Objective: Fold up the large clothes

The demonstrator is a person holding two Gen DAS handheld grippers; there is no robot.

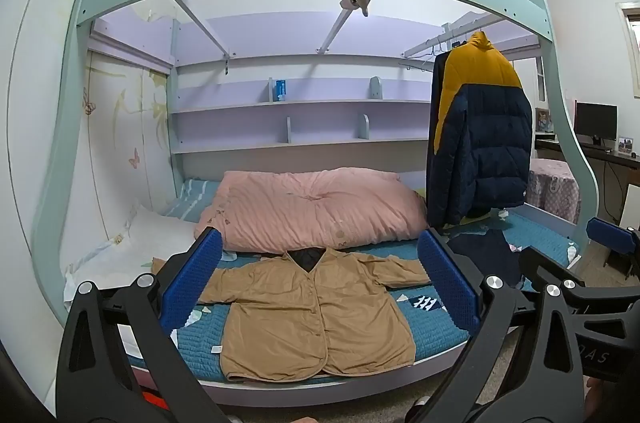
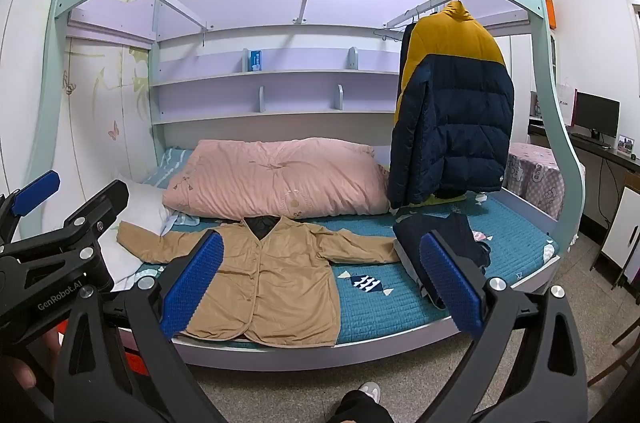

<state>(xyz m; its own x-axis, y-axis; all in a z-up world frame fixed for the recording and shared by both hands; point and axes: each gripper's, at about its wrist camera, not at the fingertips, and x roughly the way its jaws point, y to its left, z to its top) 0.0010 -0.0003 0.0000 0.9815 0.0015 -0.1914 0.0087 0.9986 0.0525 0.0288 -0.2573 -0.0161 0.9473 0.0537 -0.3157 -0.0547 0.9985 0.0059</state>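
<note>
The left gripper (image 1: 320, 279) stands with its ridged blue pads spread wide and nothing between them, and the right gripper (image 2: 320, 279) is the same: jaws fully apart, empty. Both are held short of the bed, side by side, each showing at the edge of the other's view, tipped slightly downward toward the mattress.

The task's garment, a tan, thin, button-front jacket with long sleeves (image 1: 316, 311), lies flat and face up on the teal quilted bedspread (image 1: 424, 327), its hem near the bed's front edge, sleeves spread to either side, collar just short of the pink folded duvet (image 1: 312, 209). It looks light, limp and a little creased, so it should pinch easily but sag and drag when lifted; a single layer may slip unless the pads bite a seam. The sensible holds appear to be a shoulder and the hem corner on the same side, or the sleeve cuffs. A dark navy garment (image 2: 444, 239) lies just beside its right sleeve, and a yellow-and-navy puffer jacket (image 2: 452, 111) hangs above it.
</note>
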